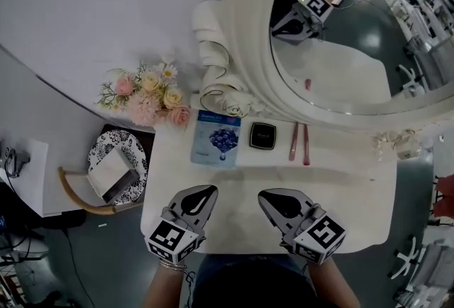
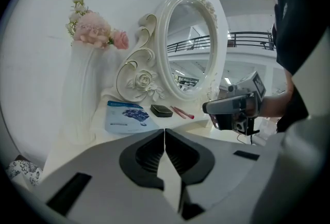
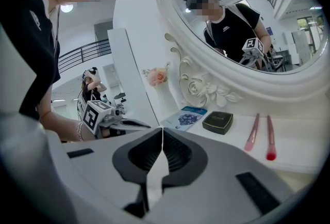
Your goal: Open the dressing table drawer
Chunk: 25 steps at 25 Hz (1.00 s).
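The white dressing table (image 1: 347, 182) stands in front of me with its oval mirror (image 1: 340, 72) at the back. No drawer front shows in any view; it lies hidden below the table's near edge. My left gripper (image 1: 205, 191) hovers over the near edge of the tabletop, left of centre, jaws shut with nothing between them (image 2: 164, 133). My right gripper (image 1: 268, 195) hangs beside it to the right, also shut and holding nothing (image 3: 162, 133). Each gripper shows in the other's view: the right gripper (image 2: 232, 109) and the left gripper (image 3: 111, 117).
On the tabletop lie a blue packet (image 1: 216, 138), a black compact (image 1: 262, 135) and two pink brushes (image 1: 298, 142), all near the mirror. Pink and white flowers (image 1: 149, 97) stand at the back left. A patterned plate with a box (image 1: 117, 168) sits left of the table.
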Each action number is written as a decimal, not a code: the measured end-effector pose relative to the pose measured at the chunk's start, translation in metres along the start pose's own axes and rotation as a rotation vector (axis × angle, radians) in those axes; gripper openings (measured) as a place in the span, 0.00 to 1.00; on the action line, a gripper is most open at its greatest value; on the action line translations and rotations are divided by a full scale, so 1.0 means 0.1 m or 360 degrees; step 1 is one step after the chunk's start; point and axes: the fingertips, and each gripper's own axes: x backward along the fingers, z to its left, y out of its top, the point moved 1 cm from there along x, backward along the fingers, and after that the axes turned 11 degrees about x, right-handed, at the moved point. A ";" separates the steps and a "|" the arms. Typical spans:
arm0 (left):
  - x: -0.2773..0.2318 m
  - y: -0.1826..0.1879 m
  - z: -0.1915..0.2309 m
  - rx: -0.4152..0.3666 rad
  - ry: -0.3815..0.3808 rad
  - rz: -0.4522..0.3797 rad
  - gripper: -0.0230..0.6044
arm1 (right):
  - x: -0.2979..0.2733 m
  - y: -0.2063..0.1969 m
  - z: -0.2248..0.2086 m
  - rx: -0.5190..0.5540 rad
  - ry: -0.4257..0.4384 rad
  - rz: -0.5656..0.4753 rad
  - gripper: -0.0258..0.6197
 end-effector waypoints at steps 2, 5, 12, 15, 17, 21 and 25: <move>-0.02 -0.02 0.03 -0.0001 -0.0003 0.0005 0.07 | -0.02 -0.03 0.00 -0.0014 0.0001 0.0004 0.07; -0.05 -0.07 0.07 0.0000 -0.0004 0.0027 0.07 | -0.05 -0.06 0.02 -0.0035 0.0010 0.0005 0.07; -0.11 -0.19 0.16 0.0030 -0.0010 0.0055 0.07 | -0.13 -0.21 0.06 -0.0021 0.0002 0.0071 0.07; -0.12 -0.26 0.21 0.0033 -0.0012 0.0078 0.07 | -0.17 -0.19 0.07 -0.0039 -0.0002 0.0017 0.07; -0.13 -0.31 0.25 0.0039 -0.0006 0.0098 0.07 | -0.20 -0.15 0.09 -0.0057 -0.0006 -0.0041 0.07; -0.16 -0.35 0.32 0.0044 0.0002 0.0110 0.07 | -0.23 -0.17 0.14 -0.0092 0.0024 -0.0031 0.07; -0.21 -0.38 0.38 0.0039 0.0000 0.0119 0.07 | -0.25 -0.25 0.13 -0.0124 0.0002 0.0027 0.07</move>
